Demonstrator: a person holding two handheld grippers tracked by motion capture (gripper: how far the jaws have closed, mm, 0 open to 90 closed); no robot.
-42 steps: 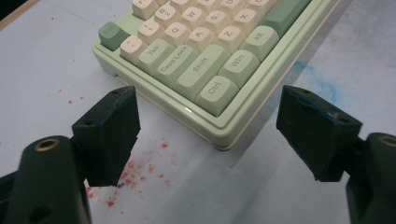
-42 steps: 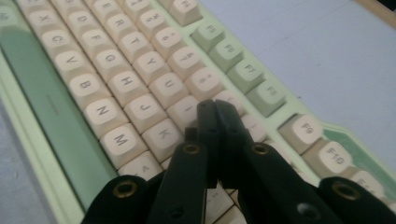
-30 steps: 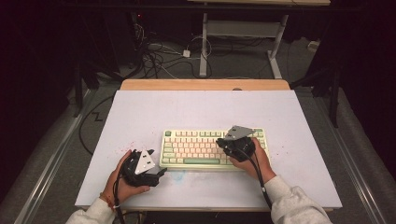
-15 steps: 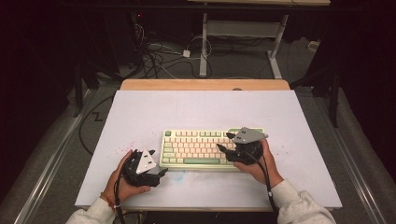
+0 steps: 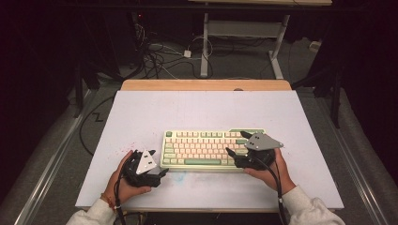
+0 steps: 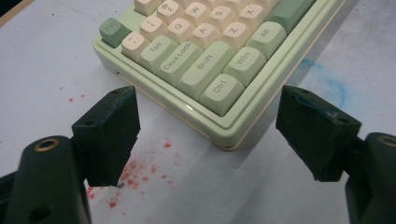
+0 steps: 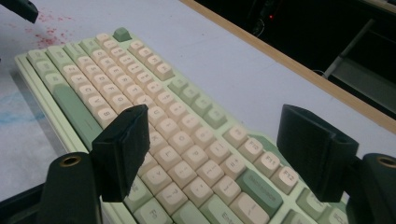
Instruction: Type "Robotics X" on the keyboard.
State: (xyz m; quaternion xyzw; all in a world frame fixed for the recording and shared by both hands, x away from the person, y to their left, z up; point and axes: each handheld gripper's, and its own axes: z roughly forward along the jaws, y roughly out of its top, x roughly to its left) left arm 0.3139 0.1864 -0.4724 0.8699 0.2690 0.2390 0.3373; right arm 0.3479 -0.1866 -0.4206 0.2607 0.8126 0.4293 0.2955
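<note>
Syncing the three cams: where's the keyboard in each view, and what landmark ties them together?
High view: keyboard at lower centre of the table, between the two grippers.
Left gripper view: its Ctrl corner at top centre, beyond the open jaws.
Right gripper view: it runs from upper left to bottom right, under the open jaws.
Shared landmark: green Esc key.
</note>
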